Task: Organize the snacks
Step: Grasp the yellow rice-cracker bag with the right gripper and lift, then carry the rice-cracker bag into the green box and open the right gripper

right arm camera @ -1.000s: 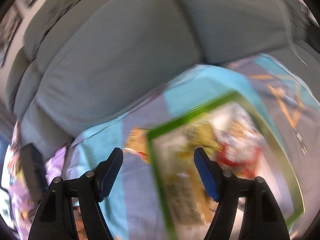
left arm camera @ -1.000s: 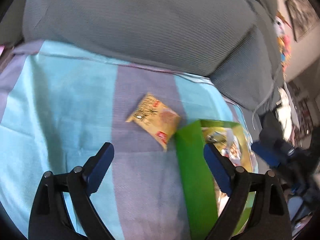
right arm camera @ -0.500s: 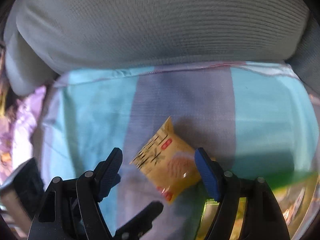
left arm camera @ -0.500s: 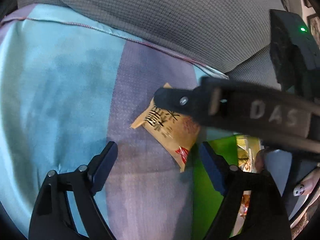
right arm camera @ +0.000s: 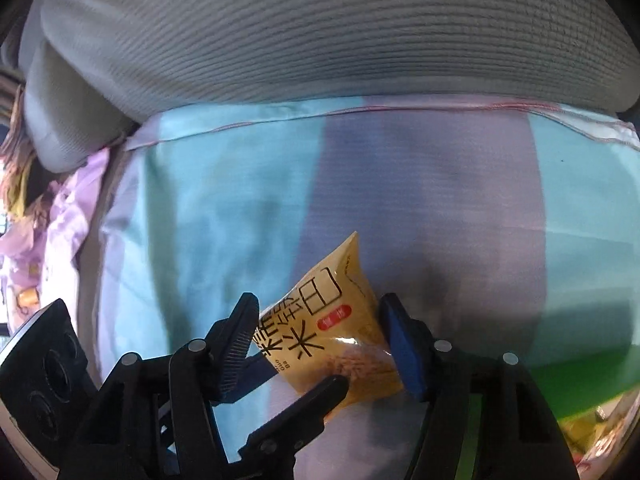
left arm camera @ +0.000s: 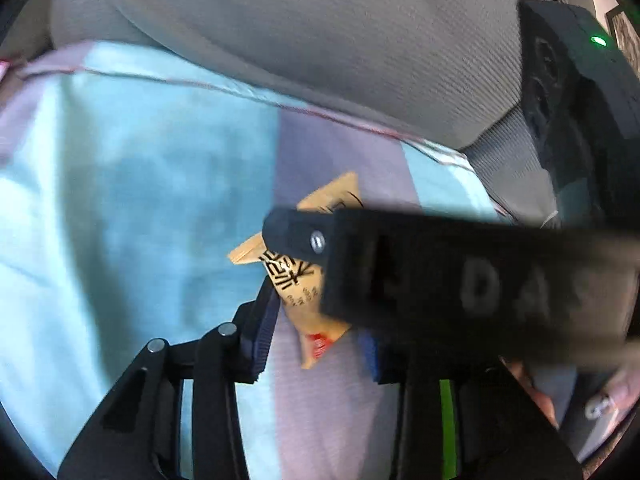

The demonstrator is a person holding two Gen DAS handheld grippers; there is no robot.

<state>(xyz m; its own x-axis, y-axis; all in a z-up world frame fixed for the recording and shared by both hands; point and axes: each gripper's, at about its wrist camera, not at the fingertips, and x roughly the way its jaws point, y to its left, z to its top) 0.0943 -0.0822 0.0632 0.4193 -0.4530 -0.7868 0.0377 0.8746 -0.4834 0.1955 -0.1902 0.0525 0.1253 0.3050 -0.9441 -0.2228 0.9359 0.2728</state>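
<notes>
A yellow snack packet (right arm camera: 332, 332) with black characters and a red label lies on the blue and purple striped cloth (right arm camera: 224, 216). It also shows in the left wrist view (left arm camera: 308, 280). My right gripper (right arm camera: 320, 340) has narrowed around the packet, its fingers at the packet's two sides. My left gripper (left arm camera: 320, 324) has also narrowed, with its left pad by the packet's lower edge. The right gripper's black body (left arm camera: 460, 280) crosses the left wrist view and hides much of the packet. A left finger (right arm camera: 304, 412) pokes under the packet in the right wrist view.
A grey corduroy cushion (right arm camera: 320, 32) backs the cloth. The green box (right arm camera: 580, 380) of snacks sits at the lower right; a sliver of it (left arm camera: 448, 420) shows in the left wrist view. Purple fabric (right arm camera: 60, 220) lies at the left.
Both grippers have moved in on the yellow packet and their jaws have narrowed around it. The right gripper now covers more of the left wrist view.
</notes>
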